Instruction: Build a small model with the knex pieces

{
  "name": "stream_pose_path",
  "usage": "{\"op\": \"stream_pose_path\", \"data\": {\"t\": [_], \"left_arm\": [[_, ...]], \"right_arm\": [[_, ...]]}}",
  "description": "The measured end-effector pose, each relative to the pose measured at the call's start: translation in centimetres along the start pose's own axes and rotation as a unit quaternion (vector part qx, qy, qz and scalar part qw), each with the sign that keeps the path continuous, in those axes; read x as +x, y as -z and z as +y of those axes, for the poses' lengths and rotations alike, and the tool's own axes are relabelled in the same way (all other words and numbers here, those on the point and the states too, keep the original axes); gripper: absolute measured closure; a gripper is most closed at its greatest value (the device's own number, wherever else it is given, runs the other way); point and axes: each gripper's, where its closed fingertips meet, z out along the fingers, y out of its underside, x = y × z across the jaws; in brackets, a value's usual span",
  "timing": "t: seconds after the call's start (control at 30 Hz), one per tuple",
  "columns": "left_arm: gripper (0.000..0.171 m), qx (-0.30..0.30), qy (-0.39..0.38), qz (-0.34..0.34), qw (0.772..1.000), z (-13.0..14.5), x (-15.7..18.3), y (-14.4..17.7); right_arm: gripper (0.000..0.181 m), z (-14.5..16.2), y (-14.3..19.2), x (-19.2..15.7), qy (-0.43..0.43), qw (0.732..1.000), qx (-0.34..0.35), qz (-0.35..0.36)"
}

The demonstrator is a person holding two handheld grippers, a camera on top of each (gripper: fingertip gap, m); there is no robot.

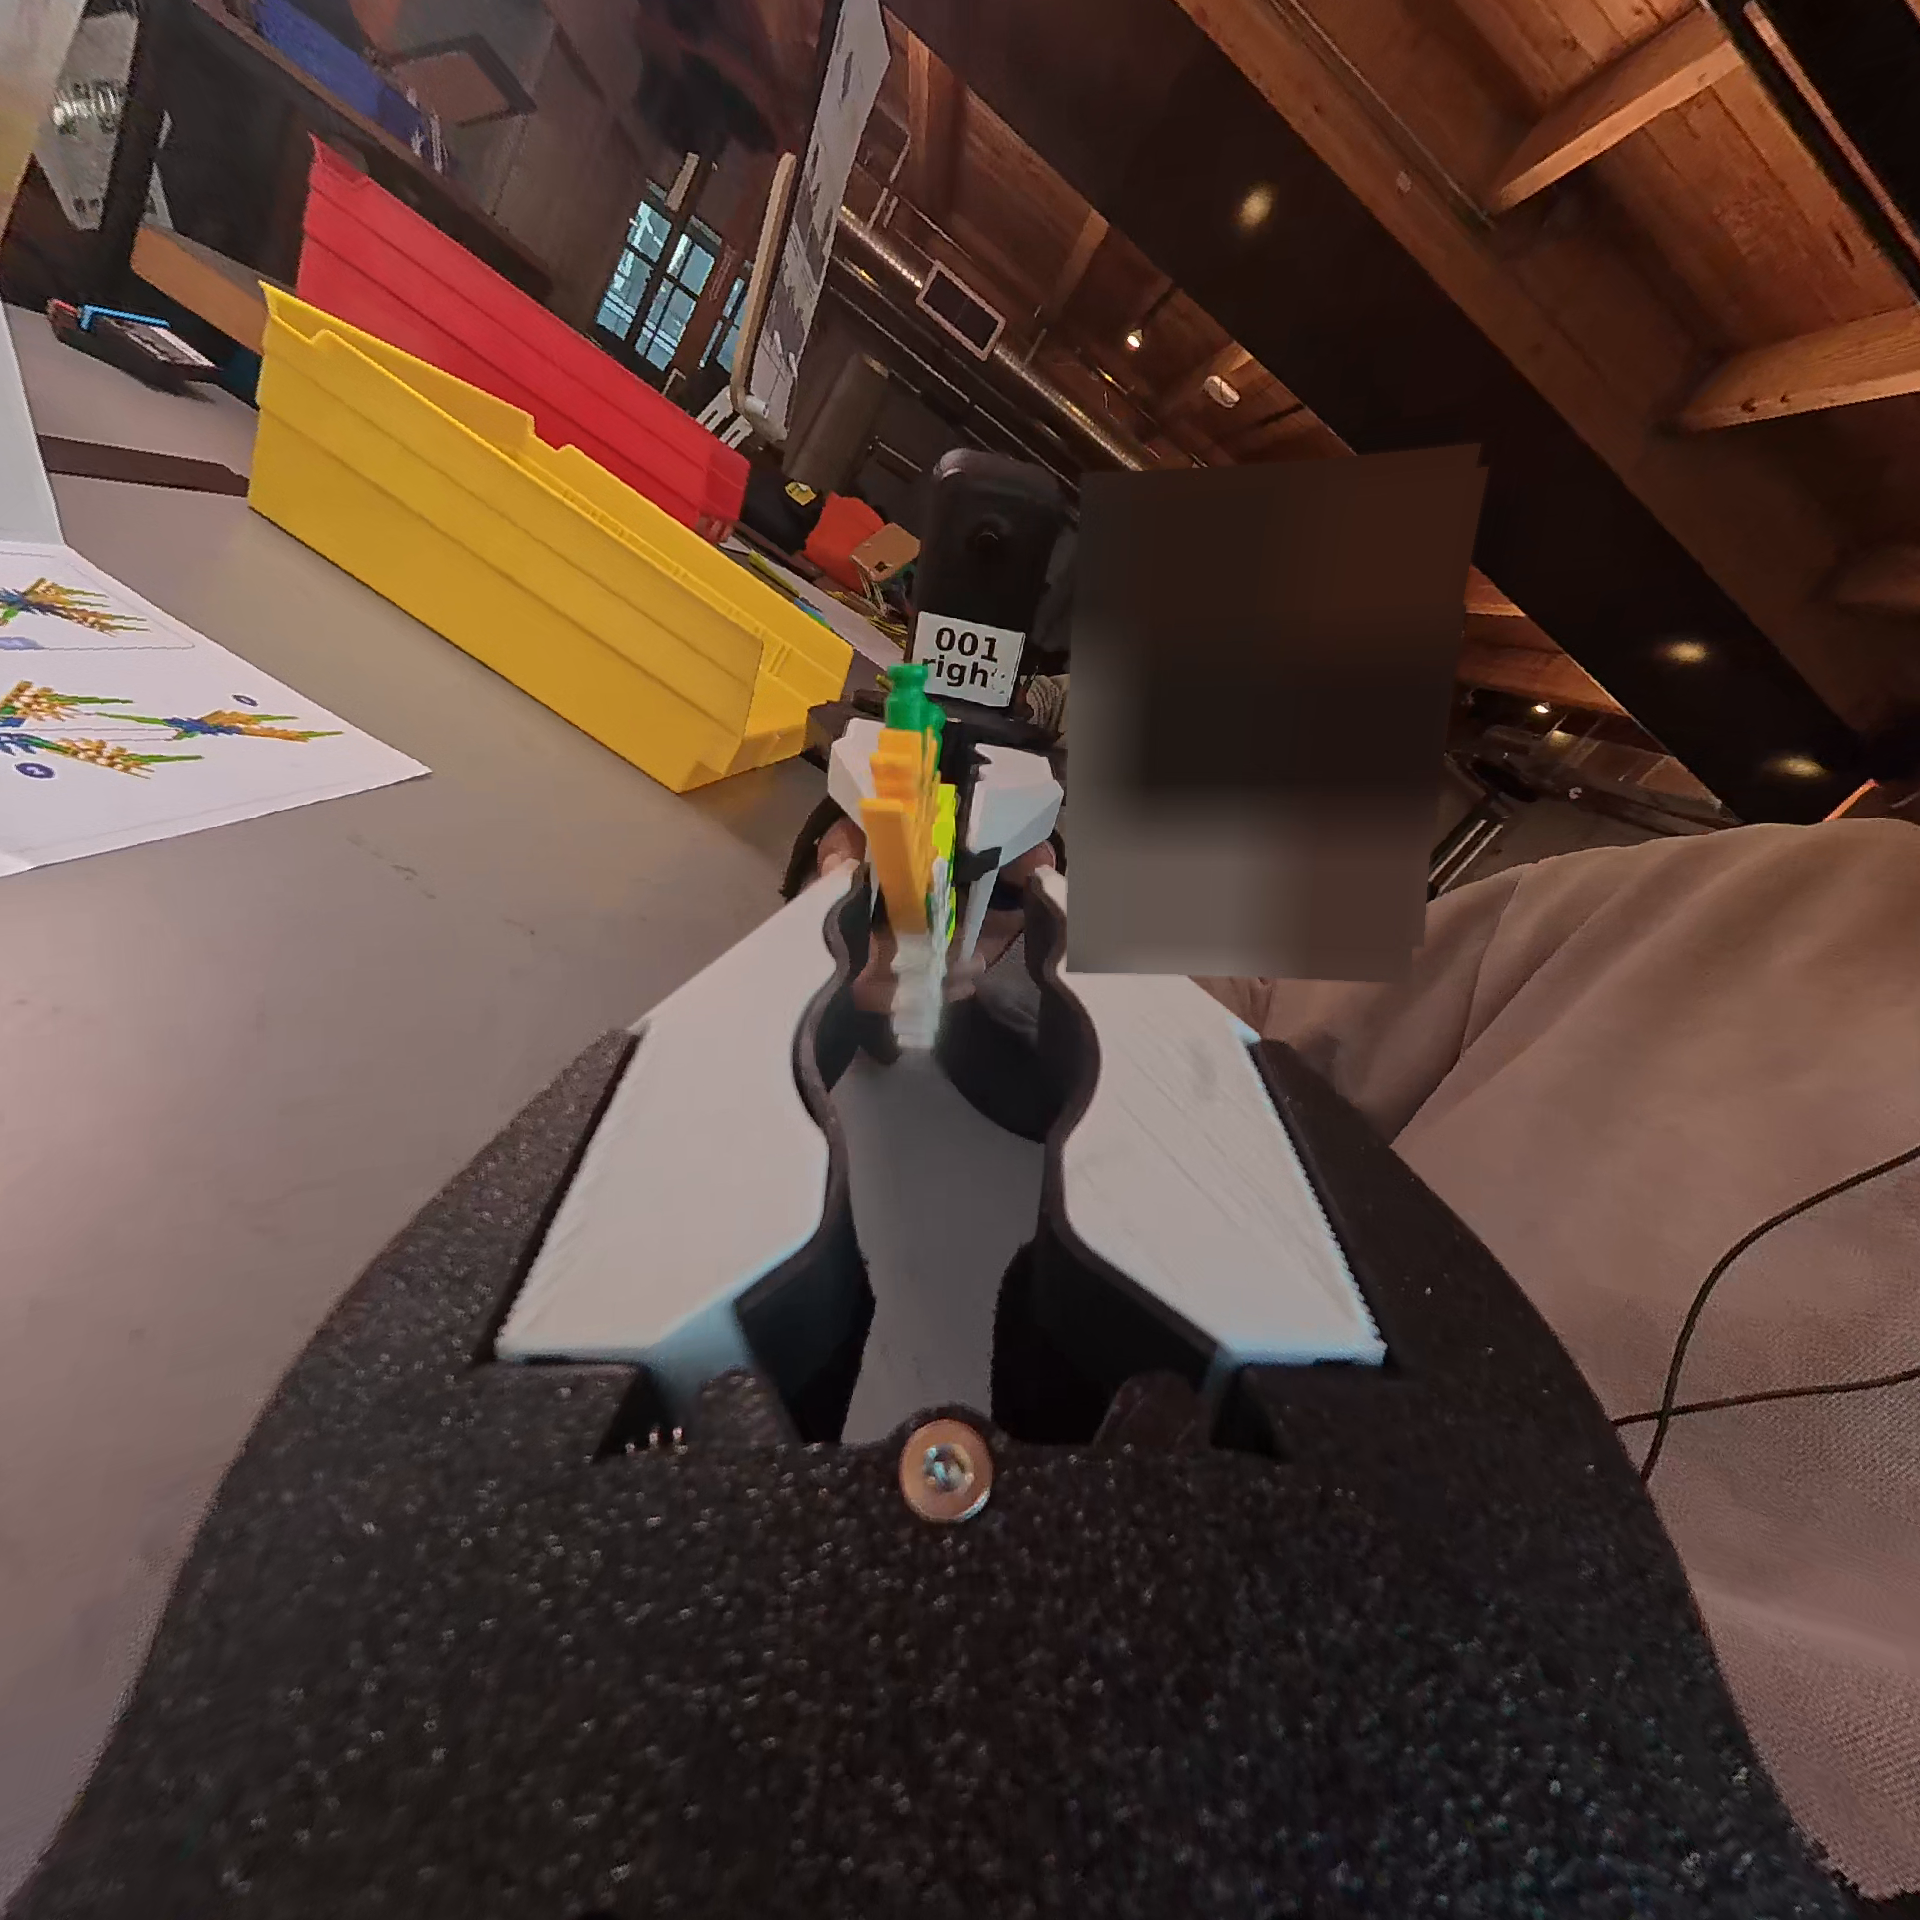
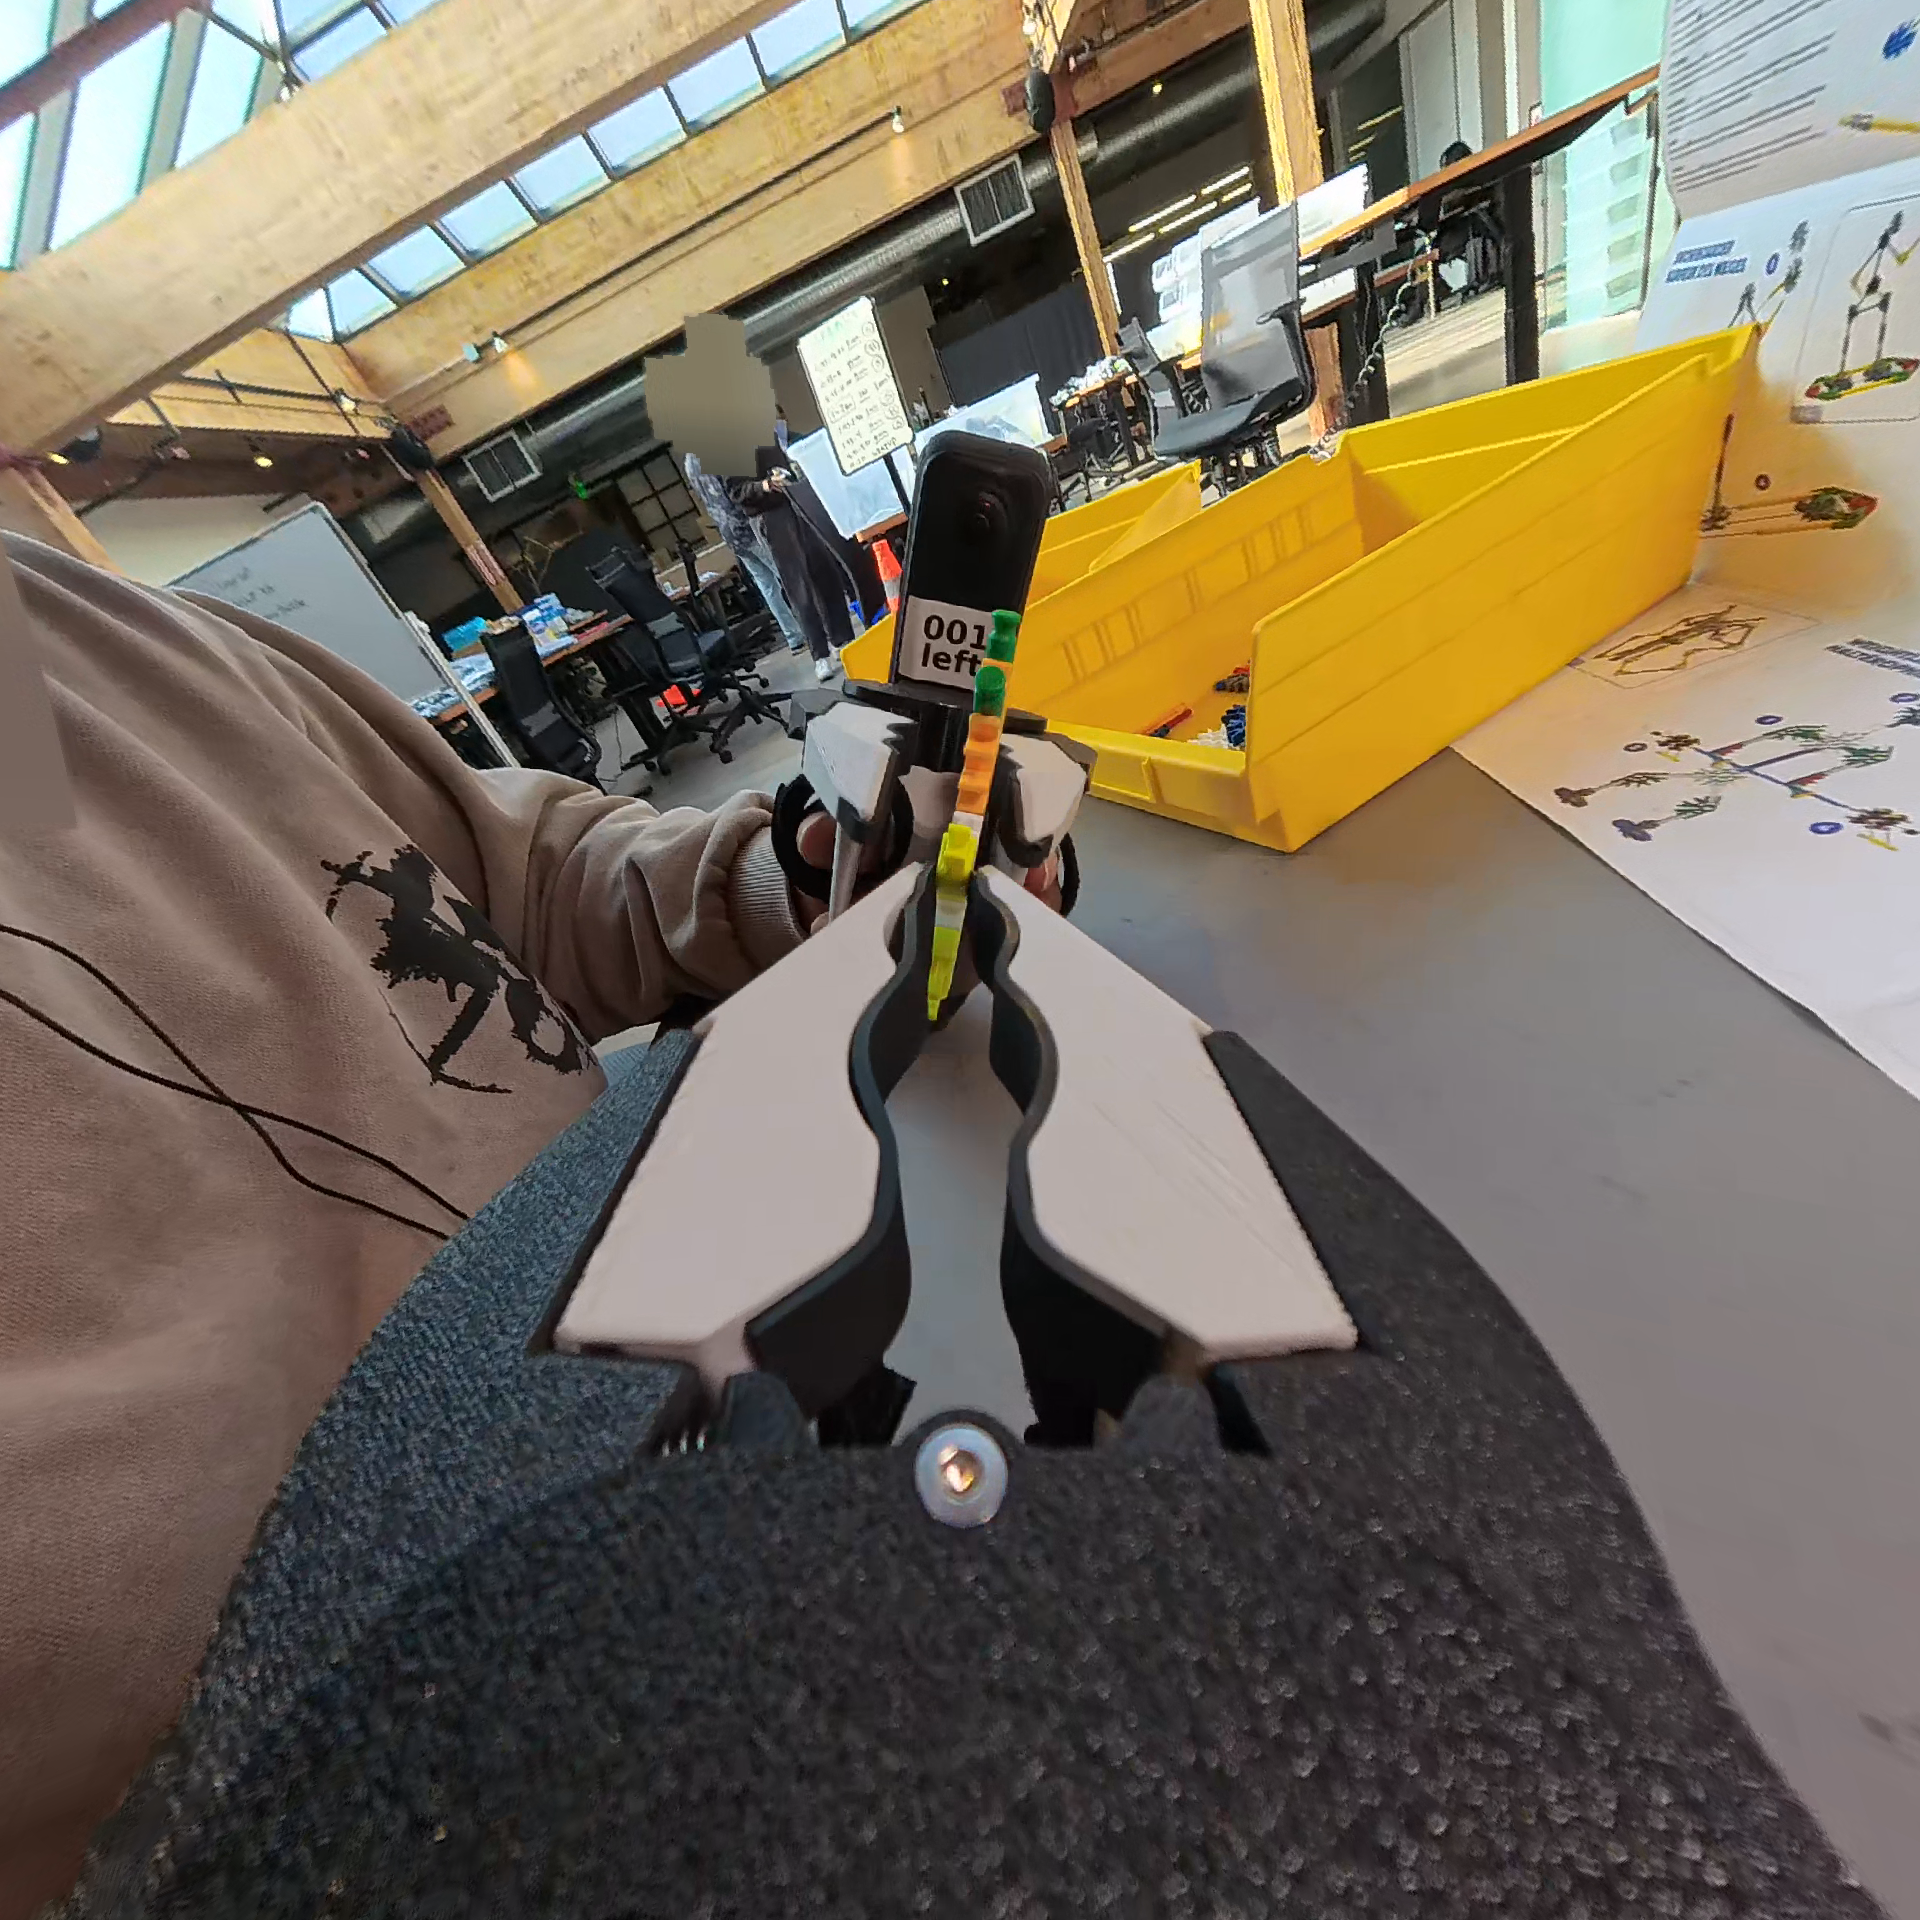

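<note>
A slim toy assembly (image 1: 899, 821) of green, orange, yellow-green and white plastic pieces stands upright between the two grippers, which face each other above the grey table (image 1: 312, 1039). My right gripper (image 2: 948, 878) is shut on the assembly's yellow-green lower part (image 2: 948, 914); the orange and green pieces rise above its tips. My left gripper (image 1: 951, 883) is open, its fingertips on either side of the assembly's white lower end (image 1: 920, 987) without pinching it. Each view shows the other gripper's black camera (image 1: 987, 540) (image 2: 971, 551) behind the assembly.
A yellow bin (image 1: 499, 551) and a red bin (image 1: 499, 343) stand on the table to the left. In the right wrist view the yellow bin (image 2: 1455, 644) holds loose pieces, beside printed instruction sheets (image 2: 1766, 748). A person's beige sleeve (image 2: 312, 935) is close by. Only a small space, under 4 cm, lies between the two pairs of fingers.
</note>
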Motion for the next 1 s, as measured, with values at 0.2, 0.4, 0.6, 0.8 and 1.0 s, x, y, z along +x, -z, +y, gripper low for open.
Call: {"op": "stream_pose_path", "data": {"t": [0.2,0.4,0.6,0.8,1.0], "left_arm": [[0.158,-0.012,0.014,0.004,1.0,0.7,-0.1,-0.6],[0.167,-0.032,0.018,0.001,0.999,1.3,-0.2,-0.6],[0.166,-0.056,0.009,-0.003,0.998,1.9,-0.1,-0.5],[0.166,-0.07,0.012,-0.006,0.997,2.5,-0.2,-0.6],[0.166,-0.1,-0.002,-0.011,0.995,3.5,-0.1,-0.8]], "right_arm": [[0.177,0.1,-0.4,-0.2,-0.014,1.0,0.007,-0.012],[0.176,0.7,-0.4,-0.1,-0.017,1.0,-0.009,-0.014],[0.176,0.8,0.1,-0.2,-0.008,1.0,-0.018,-0.014],[0.176,1.3,0.2,-0.3,0.0,0.999,-0.035,-0.011],[0.176,2.0,0.3,-0.5,0.007,0.998,-0.057,-0.016]]}}
